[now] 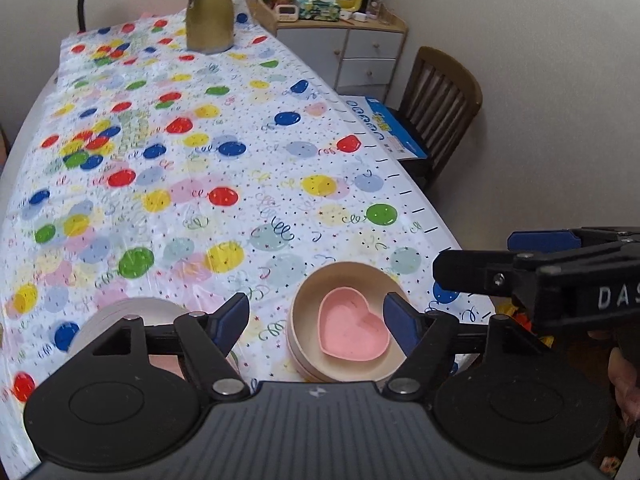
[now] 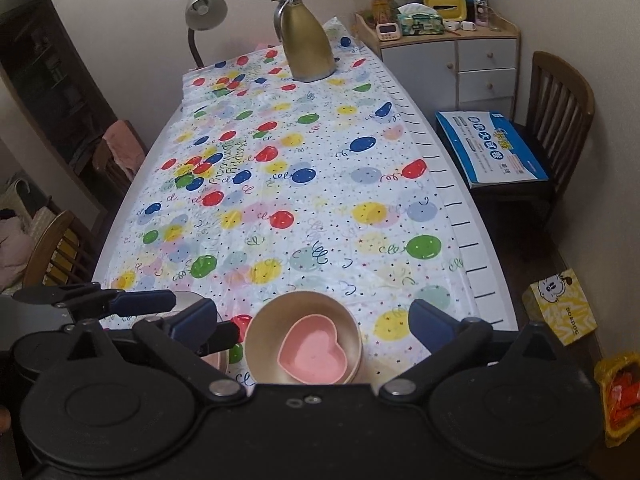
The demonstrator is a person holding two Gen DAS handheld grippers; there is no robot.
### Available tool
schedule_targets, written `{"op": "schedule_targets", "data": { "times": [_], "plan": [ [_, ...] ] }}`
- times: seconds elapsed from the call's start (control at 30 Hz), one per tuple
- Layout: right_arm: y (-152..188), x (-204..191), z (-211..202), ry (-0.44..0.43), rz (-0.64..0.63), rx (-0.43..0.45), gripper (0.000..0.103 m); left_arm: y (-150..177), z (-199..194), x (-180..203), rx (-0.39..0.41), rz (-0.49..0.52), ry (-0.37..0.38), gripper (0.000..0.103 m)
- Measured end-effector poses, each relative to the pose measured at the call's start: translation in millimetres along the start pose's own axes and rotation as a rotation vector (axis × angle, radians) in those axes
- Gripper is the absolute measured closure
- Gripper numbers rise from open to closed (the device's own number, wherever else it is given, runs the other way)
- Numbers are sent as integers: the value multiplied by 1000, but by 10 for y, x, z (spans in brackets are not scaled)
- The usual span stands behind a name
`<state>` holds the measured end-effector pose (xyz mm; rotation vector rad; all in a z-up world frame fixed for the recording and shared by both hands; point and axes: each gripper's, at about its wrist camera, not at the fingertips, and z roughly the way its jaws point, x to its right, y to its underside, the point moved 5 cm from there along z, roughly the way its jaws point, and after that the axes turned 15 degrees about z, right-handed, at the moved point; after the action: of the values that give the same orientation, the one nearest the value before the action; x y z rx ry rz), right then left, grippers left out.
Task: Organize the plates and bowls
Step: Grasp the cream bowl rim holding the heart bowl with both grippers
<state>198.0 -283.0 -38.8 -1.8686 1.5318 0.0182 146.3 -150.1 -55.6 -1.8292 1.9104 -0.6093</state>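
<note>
hovering spread and empty, left claw [image 1: 316, 322] and right claw [image 2: 316, 326] flank pink heart dish [image 2: 314, 356] inside beige bowl [image 2: 264, 328].

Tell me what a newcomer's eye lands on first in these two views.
First the balloon-print tablecloth, bright over the whole long table. Next, at the near edge, the pink heart-shaped bowl nested inside a round beige bowl, with both open grippers hovering close to it. Then the gold jug, standing alone at the far end.
</note>
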Motion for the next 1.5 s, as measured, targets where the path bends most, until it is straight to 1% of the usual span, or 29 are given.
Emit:
{"op": "schedule_targets", "data": {
  "times": [0.1, 0.23, 0.43, 0.53, 0.67, 0.77, 0.87, 1.1, 1.17, 1.2, 1.33, 1.37, 1.4, 1.43, 1.5],
  "plan": [
    [-43, 112, 94, -10, 16, -35, 1, 38, 112, 33, -24, -32, -13, 29],
    [-57, 284, 312, 5, 40, -99, 1, 108, 312, 56, -69, -75, -42, 29],
    [36, 492, 695, 27, 85, -210, 2, 284, 641, 32, -151, -166, -73, 29],
    [88, 552, 865, 36, 84, -245, 4, 377, 779, -2, -188, -213, -86, 29],
    [141, 619, 1065, 35, 109, -291, 8, 436, 909, -24, -210, -262, -93, 29],
    [179, 626, 1176, 30, 110, -315, 11, 444, 967, -18, -213, -274, -103, 29],
    [196, 637, 1277, 34, 125, -331, 16, 440, 1019, -28, -216, -283, -119, 29],
    [227, 641, 1398, 34, 138, -349, 29, 497, 1103, -29, -243, -336, -101, 30],
    [238, 635, 1411, 28, 138, -356, 32, 504, 1119, -20, -244, -337, -102, 31],
    [242, 631, 1416, 25, 137, -358, 35, 505, 1123, -18, -245, -338, -103, 34],
    [250, 634, 1437, 33, 134, -363, 41, 484, 1123, -3, -241, -339, -93, 39],
    [251, 637, 1442, 31, 137, -363, 42, 478, 1122, 2, -238, -342, -88, 44],
    [253, 637, 1449, 29, 142, -365, 45, 471, 1121, 6, -237, -345, -81, 47],
    [253, 638, 1454, 26, 147, -368, 47, 463, 1120, 12, -238, -344, -77, 48],
    [265, 629, 1474, 21, 153, -381, 57, 455, 1119, 19, -237, -346, -70, 54]
  ]
}}
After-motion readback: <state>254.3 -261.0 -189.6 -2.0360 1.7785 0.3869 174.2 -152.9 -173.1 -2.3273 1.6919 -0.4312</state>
